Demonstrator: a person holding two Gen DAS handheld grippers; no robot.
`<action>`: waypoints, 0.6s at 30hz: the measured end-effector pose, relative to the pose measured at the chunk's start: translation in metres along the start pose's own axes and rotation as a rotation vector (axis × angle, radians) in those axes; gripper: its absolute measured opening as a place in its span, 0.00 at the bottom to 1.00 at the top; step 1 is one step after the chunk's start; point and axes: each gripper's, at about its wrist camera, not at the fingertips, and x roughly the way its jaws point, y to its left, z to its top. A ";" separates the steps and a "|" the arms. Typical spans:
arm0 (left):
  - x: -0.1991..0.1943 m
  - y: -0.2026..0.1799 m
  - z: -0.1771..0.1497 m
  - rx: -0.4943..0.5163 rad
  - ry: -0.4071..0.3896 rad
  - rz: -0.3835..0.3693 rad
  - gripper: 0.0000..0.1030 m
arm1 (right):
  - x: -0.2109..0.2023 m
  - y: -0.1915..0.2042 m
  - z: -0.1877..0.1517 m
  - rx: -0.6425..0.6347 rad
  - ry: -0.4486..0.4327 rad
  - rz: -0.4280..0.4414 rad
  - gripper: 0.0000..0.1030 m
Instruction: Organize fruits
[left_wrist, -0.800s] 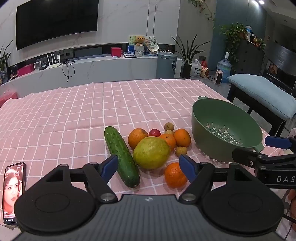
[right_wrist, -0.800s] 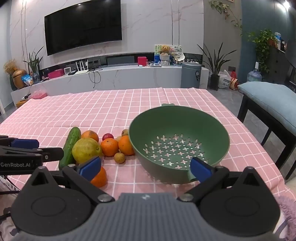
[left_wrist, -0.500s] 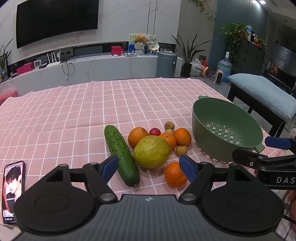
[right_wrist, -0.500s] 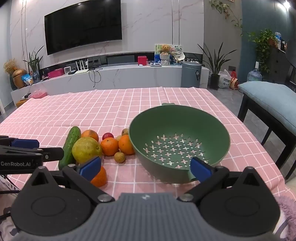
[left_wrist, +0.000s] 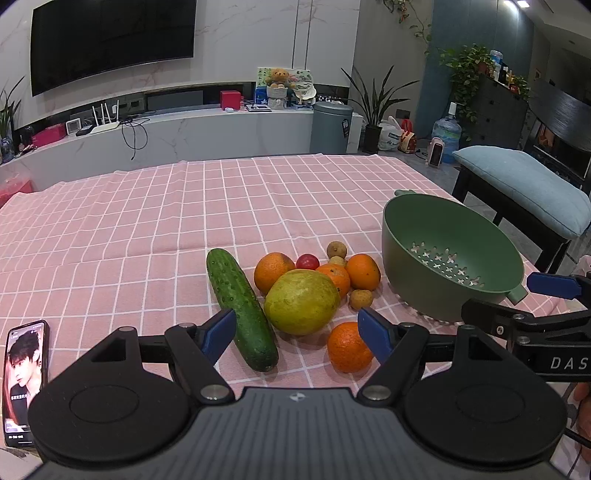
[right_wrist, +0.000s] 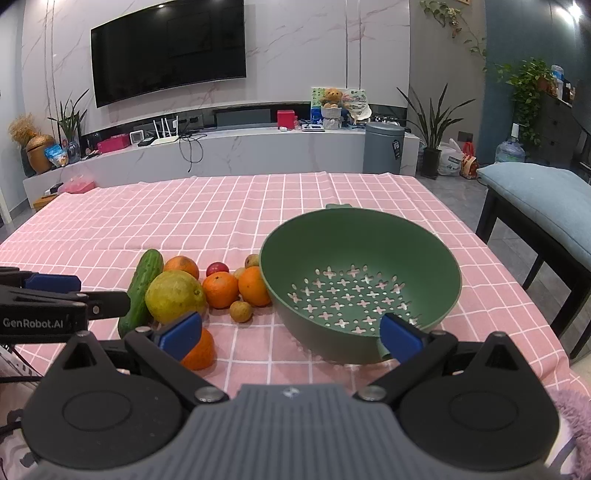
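Fruits (left_wrist: 301, 301) heaped loose on pink tablecloth (left_wrist: 147, 221) near its front edge, directly ahead of left gripper (left_wrist: 295, 332), jaws spread, empty; cucumber (left_wrist: 240, 306) lengthwise toward it; right gripper (right_wrist: 290, 332), likewise spread, faces empty green colander (right_wrist: 360, 291) rightward.

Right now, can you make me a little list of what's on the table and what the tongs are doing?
Bowl: round green plastic colander, empty
Biggest fruit: yellow-green round pomelo
Vegetable: long dark green cucumber, left of the pomelo
Nearest fruit: small orange tangerine
Left tongs: open, holding nothing
Right tongs: open, holding nothing
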 end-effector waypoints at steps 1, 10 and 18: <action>0.000 0.000 0.000 0.001 0.000 0.000 0.86 | 0.002 0.000 -0.001 -0.001 0.001 0.000 0.96; 0.004 -0.004 -0.006 0.003 0.002 -0.002 0.85 | 0.003 0.003 -0.003 -0.004 0.010 0.002 0.96; 0.004 -0.005 -0.007 0.002 0.003 -0.003 0.85 | 0.004 0.003 -0.003 -0.006 0.014 0.001 0.96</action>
